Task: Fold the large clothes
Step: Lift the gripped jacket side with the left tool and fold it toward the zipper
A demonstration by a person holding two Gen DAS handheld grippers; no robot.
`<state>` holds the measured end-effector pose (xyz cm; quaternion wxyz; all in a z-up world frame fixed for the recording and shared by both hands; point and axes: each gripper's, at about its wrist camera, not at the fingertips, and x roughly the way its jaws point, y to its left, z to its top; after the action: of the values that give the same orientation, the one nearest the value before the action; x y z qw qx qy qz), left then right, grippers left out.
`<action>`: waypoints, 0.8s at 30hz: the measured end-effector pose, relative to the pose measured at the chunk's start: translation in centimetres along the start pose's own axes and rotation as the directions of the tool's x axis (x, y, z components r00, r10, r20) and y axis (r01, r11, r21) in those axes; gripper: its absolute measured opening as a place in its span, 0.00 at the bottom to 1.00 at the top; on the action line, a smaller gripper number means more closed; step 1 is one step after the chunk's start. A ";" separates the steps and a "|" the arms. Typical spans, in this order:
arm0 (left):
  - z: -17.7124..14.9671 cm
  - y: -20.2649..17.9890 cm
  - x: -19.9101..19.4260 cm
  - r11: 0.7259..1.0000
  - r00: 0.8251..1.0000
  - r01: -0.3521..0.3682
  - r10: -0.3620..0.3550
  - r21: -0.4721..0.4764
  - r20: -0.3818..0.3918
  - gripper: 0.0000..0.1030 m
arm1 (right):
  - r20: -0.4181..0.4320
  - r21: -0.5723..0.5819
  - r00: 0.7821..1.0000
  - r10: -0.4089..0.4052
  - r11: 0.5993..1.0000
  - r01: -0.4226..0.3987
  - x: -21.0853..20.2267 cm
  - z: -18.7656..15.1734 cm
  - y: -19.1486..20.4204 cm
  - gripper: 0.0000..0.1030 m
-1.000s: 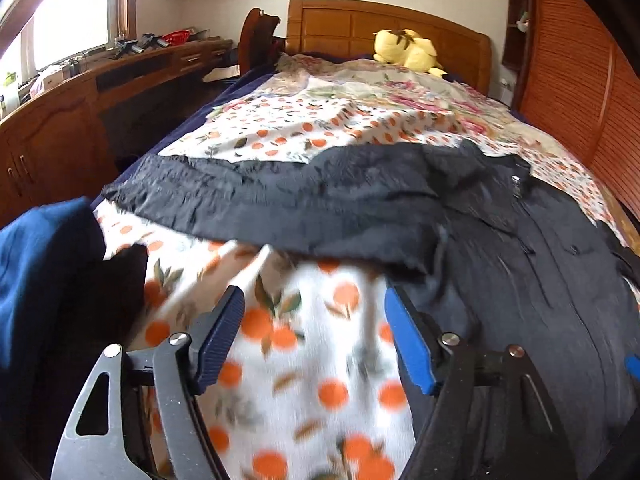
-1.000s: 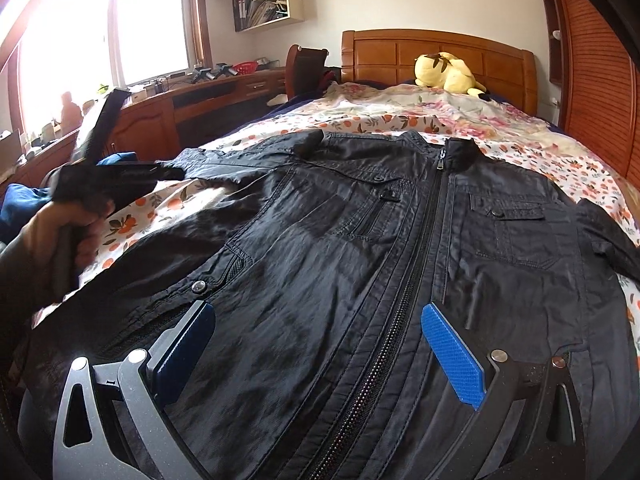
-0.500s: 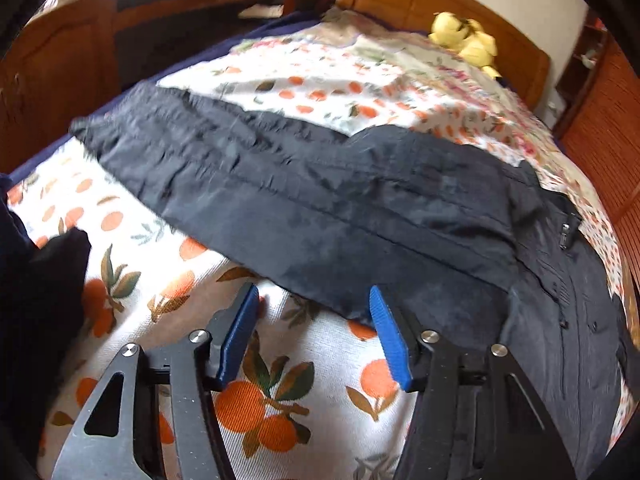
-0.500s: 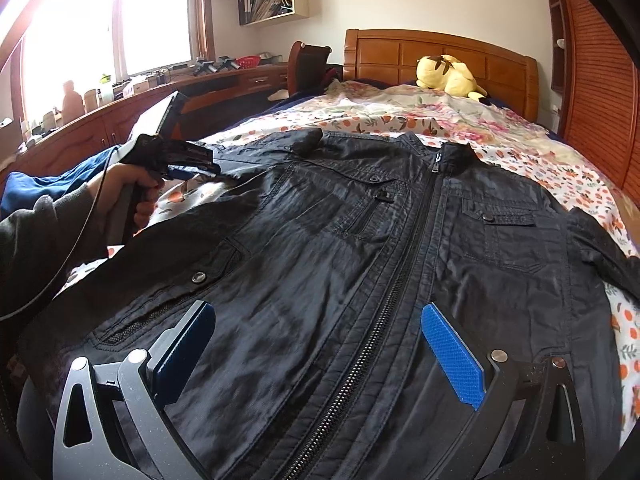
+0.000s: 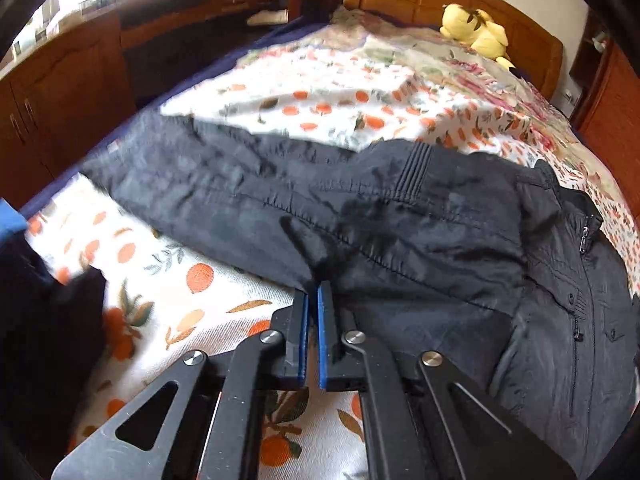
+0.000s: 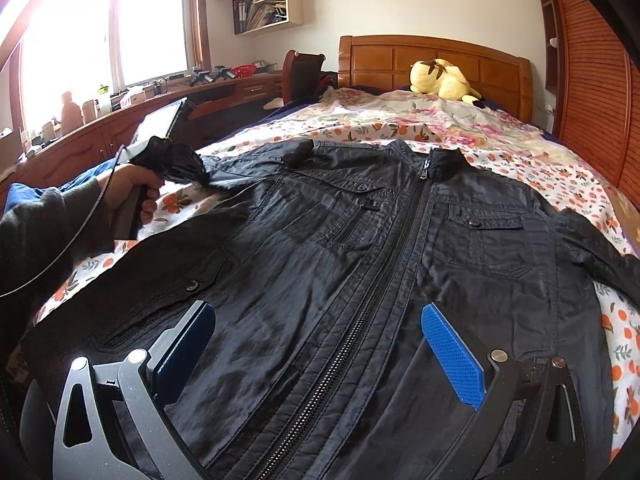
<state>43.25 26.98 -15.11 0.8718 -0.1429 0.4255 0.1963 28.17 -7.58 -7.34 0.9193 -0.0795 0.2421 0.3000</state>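
A black zip jacket (image 6: 360, 264) lies front up and spread flat on the bed. Its left sleeve (image 5: 248, 196) stretches out across the bedspread in the left wrist view. My left gripper (image 5: 313, 292) is shut on the lower edge of that sleeve near the armpit, with a small fold of fabric pinched between the blue pads. In the right wrist view the left gripper (image 6: 196, 178) shows at the sleeve, held by a hand. My right gripper (image 6: 316, 328) is open and empty, low over the jacket's hem, astride the zip.
The bed has an orange-and-flower print bedspread (image 5: 320, 100) and a wooden headboard (image 6: 432, 60) with a yellow plush toy (image 6: 440, 78). A long wooden desk (image 6: 132, 120) runs along the left under the window. Dark and blue clothes (image 5: 36, 280) lie at the bed's left edge.
My left gripper has moved forward to the sleeve and closed on its lower edge. The right gripper has stayed open over the hem.
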 end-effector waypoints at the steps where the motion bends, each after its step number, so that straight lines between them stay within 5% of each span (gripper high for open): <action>1: 0.1 -0.3 -0.6 1.000 1.000 -0.006 0.006 0.011 0.009 0.04 | 0.004 0.001 1.000 -0.002 1.000 0.002 -0.1 0.0 0.0 1.00; 9: 1.0 -3.0 -4.7 0.992 0.995 -0.041 0.031 0.121 0.090 0.02 | 0.014 0.016 1.000 -0.003 1.000 0.003 -0.5 -0.4 -0.3 1.00; 24: -3.9 -11.5 -14.4 0.927 0.978 0.100 -0.158 0.362 0.136 0.02 | 0.053 0.044 0.998 -0.034 0.999 0.032 -1.9 -0.2 -0.8 1.00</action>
<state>37.85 12.10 -5.02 0.9261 0.0047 0.3707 0.0698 27.24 -9.25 -6.63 0.9318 -0.0557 0.2224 0.2815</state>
